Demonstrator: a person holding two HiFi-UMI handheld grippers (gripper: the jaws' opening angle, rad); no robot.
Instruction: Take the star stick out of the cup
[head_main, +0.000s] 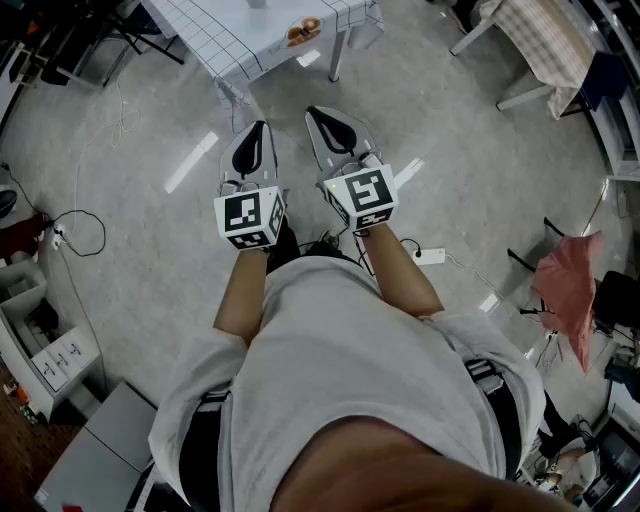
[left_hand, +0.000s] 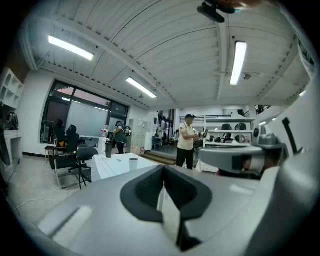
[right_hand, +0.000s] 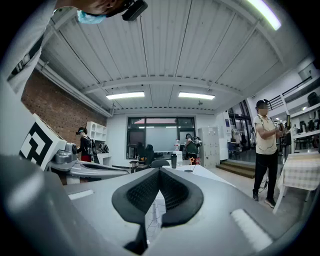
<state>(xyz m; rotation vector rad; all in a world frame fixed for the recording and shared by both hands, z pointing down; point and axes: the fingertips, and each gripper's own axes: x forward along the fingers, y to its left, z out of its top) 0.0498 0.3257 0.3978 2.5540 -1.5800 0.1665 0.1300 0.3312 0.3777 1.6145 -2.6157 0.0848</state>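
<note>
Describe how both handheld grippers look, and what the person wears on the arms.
The left gripper and right gripper are pale grey plastic wedges with black textured pads inside the jaws. Each carries a white cube with black square markers; the right one's cube shows a small green light. The person wears a light grey short-sleeved shirt.

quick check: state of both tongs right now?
Left tongs: closed, holding nothing.
Right tongs: closed, holding nothing.

Right claw (right_hand: 159, 174), jaws together and empty, white table (right_hand: 202, 173) with star stick (right_hand: 192, 161) beyond.
</note>
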